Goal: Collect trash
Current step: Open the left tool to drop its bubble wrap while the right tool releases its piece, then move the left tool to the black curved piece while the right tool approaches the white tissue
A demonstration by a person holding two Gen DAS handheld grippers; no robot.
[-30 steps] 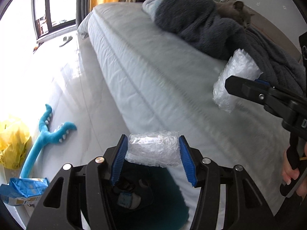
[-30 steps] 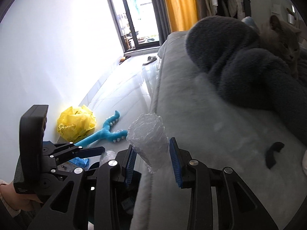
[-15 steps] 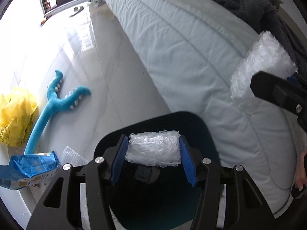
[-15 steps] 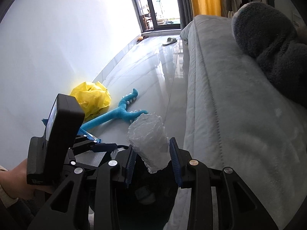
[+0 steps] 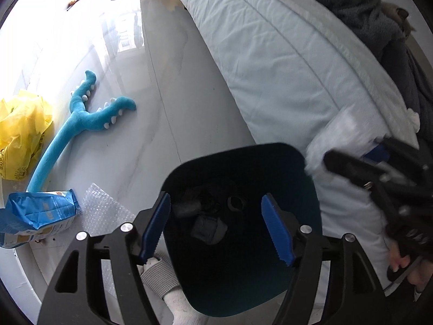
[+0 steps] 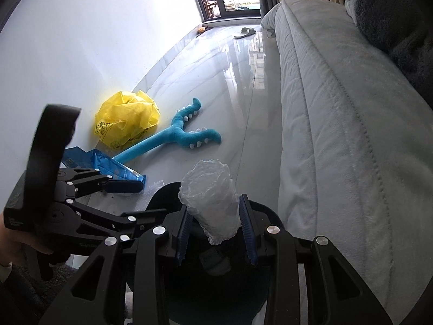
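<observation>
On the floor (image 5: 167, 124) to the left of the left gripper's (image 5: 215, 227) fingers lie one crumpled yellow bag (image 5: 20, 132), one blue plush toy (image 5: 78, 124) with forked arms, one blue packet (image 5: 35, 216) and one flat sheet of bubble wrap (image 5: 104, 211), the sheet just beside the left finger. One dark bin (image 5: 243, 216) with a teal rim stands directly beyond and below the fingers, its mouth open to them; dark and grey items lie at its bottom, too dim to name. The left gripper's fingers have just been opening and now stand wide apart with nothing between the blue pads. A foot in a white sock (image 5: 162, 276) shows under the left finger, touching the bin's wall.

To the right of the bin, the bed (image 5: 284, 62) runs away along its long edge, close against the bin's side, with one dark grey blanket (image 5: 379, 21) heaped at its far end. A strip of bare floor lies between the bed's edge and the toy.

The right gripper (image 6: 216, 228) has its fingers clamped on one roll of bubble wrap (image 6: 211, 203), which stands up out of the fingers and hangs over the bin's mouth, beside its rim nearest the bed. In the right wrist view the left gripper sits just to the left of these fingers, held by a hand (image 6: 16, 238). One slipper (image 6: 245, 32) lies far off near the window door.
</observation>
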